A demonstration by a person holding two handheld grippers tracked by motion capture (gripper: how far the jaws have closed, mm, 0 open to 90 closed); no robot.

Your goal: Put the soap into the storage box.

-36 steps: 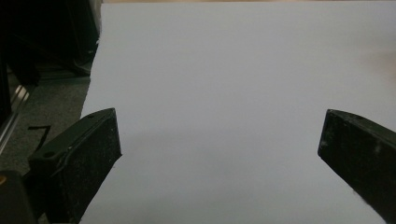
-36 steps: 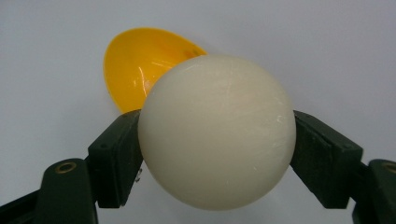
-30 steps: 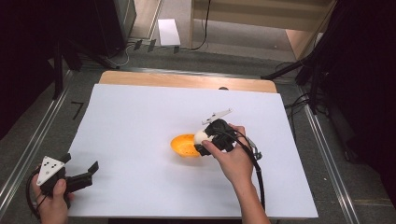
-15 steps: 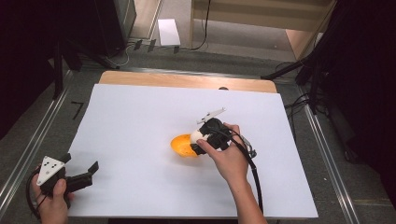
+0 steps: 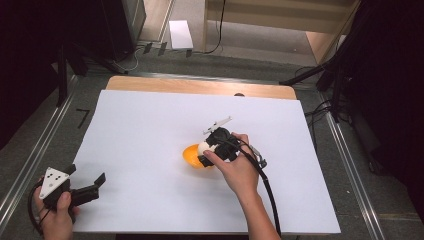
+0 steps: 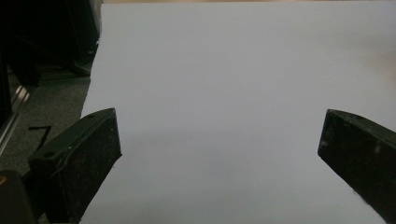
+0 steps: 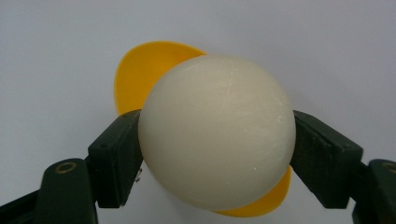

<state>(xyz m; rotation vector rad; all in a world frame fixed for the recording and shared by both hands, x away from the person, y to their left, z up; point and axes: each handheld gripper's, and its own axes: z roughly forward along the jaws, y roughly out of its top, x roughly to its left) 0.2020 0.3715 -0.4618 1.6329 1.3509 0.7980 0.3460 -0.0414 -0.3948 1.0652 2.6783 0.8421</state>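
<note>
White paper covers the surface [image 5: 150, 125], with a strip of bare wood left showing along its far edge. A cream-white ball [image 7: 217, 133] is grasped by the right claw [image 5: 206, 154], one black pad pressed to each side at the widest part, so that the ball is pinched across its middle and cannot roll out. Directly beneath and behind the ball, as seen in the right gripper view, an orange bowl [image 7: 140, 70] is found, its rim showing above and below the ball; in the high view the bowl [image 5: 191, 155] sits just under the claw's tip. The ball appears to be held over the bowl so that it can be set into it, though whether it already touches the bowl cannot be told. Well apart, near the paper's close corner, the left claw [image 5: 95, 184] is held released, its jaws spread wide over bare paper and nothing between them, presumably kept out of the way.
</note>
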